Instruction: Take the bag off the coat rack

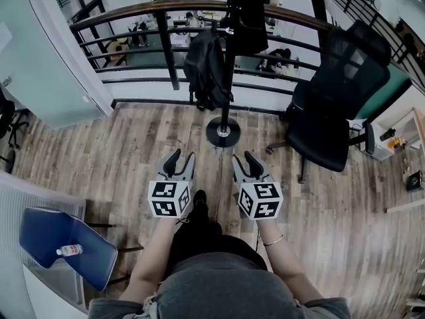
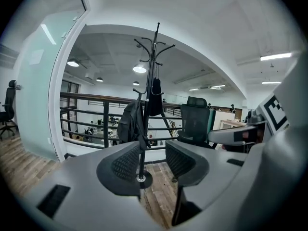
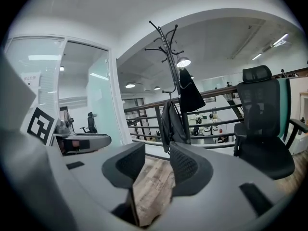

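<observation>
The person stands on a brown wooden plank floor [image 1: 126, 151] and holds both grippers out low in front. The left gripper [image 1: 182, 157] has its jaws partly open, and nothing is between them. The right gripper [image 1: 243, 158] is the same: jaws partly open, with only bare floor showing in the gap. The two grippers are side by side, close together but not touching.

Farther away, straight ahead, stands the tall black metal coat rack with a round foot [image 1: 222, 132]. The floppy black backpack bag [image 1: 207, 72] hangs on the left side of the rack, about halfway up the pole. Both grippers are well away from the bag. A second dark, soft thing [image 1: 250, 18] hangs higher up on the right side of the rack. It is not clear what that thing is.

Behind the rack runs a dark metal railing with a brown wooden top [image 1: 143, 9]. To the right of the rack is a black office chair with a mesh back [image 1: 335, 105]. Near the person, on the left, is a blue seat [image 1: 56, 234] with a small clear bottle [image 1: 70, 250] lying on it.
</observation>
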Demonstrator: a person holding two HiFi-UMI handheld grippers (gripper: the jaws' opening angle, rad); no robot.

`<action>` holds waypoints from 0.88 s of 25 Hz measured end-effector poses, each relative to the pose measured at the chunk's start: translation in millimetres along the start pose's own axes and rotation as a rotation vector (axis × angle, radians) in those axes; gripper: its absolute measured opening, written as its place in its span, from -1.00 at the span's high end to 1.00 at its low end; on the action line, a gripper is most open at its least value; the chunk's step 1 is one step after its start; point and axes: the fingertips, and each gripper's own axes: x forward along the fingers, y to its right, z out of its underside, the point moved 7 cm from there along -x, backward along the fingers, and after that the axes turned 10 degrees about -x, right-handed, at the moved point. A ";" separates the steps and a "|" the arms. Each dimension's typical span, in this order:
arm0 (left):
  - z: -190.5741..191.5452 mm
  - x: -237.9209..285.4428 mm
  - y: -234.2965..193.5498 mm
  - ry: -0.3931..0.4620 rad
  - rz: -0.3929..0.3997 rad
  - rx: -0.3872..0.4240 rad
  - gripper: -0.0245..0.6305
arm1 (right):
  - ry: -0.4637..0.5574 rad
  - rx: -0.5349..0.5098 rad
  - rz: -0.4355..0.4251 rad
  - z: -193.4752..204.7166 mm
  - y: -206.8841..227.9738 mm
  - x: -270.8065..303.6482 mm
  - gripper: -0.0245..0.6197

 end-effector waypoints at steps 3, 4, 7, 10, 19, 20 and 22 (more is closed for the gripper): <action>-6.3 18.6 -7.5 -0.010 -0.003 0.002 0.35 | -0.029 -0.002 -0.001 -1.3 7.3 16.9 0.40; -8.6 25.9 -10.8 -0.012 -0.004 0.002 0.31 | -0.037 -0.003 0.000 -2.2 10.1 24.0 0.39; -15.5 50.8 -23.1 -0.019 -0.004 -0.003 0.24 | -0.060 -0.001 0.010 -5.0 18.7 47.3 0.31; -24.9 79.2 -37.0 -0.023 -0.006 -0.005 0.17 | -0.075 0.000 0.038 -9.2 29.5 73.2 0.24; -63.4 174.3 -81.2 -0.049 0.017 -0.024 0.08 | -0.145 -0.039 0.067 -32.7 61.8 172.6 0.05; -65.3 183.3 -85.4 -0.052 0.023 -0.028 0.08 | -0.152 -0.053 0.067 -33.6 63.4 182.2 0.04; -69.2 200.0 -93.8 -0.060 0.035 -0.033 0.07 | -0.166 -0.076 0.069 -35.8 65.9 200.8 0.03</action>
